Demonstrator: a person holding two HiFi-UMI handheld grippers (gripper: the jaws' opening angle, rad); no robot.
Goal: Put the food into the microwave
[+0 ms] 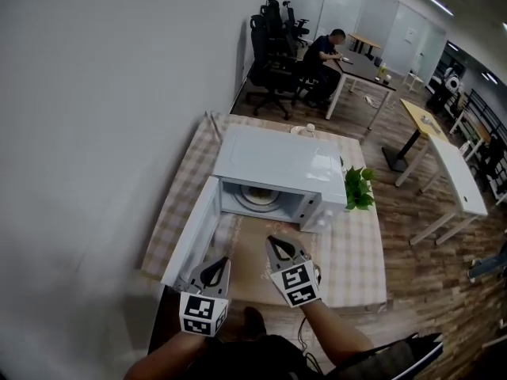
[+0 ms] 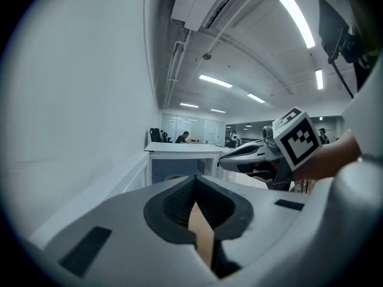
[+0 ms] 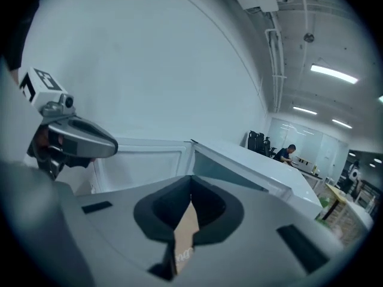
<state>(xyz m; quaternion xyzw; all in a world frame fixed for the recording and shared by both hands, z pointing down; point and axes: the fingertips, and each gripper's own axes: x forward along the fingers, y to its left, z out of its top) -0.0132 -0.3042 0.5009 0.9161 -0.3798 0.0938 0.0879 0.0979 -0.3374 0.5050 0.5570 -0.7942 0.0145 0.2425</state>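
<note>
At the far left of the head view there was only the bare white wall (image 1: 95, 133). Next to it, the door (image 1: 192, 240) of the microwave (image 1: 277, 165) stood swung open toward the lower left. Your left gripper (image 1: 215, 274) was at the bottom of the frame, just beside the near end of that door. In its own view the left gripper (image 2: 195, 177) was clenched tip to tip with nothing between the jaws.

Near the centre, inside the open cavity, lay what looked like a plate of food (image 1: 257, 198). It was small and dim in the picture, so the contents could not be made out.

A brown sheet (image 1: 252, 253) lay on the checkered tablecloth (image 1: 352, 260) in front of the microwave. Your right gripper (image 1: 277, 246) hung over that sheet, pointing toward the opening but apart from it. The right gripper (image 3: 191, 178) was likewise closed on nothing, with only the brown sheet showing through the gap below its tips.

Each gripper also appeared in the other's view, the right gripper (image 2: 245, 154) at that frame's right and the left gripper (image 3: 78, 139) at that frame's left.

Further right, a potted plant (image 1: 358, 187) stood beside the microwave's right end. At the upper right, well apart, a person (image 1: 325, 54) sat at a desk near some office chairs (image 1: 269, 38).
</note>
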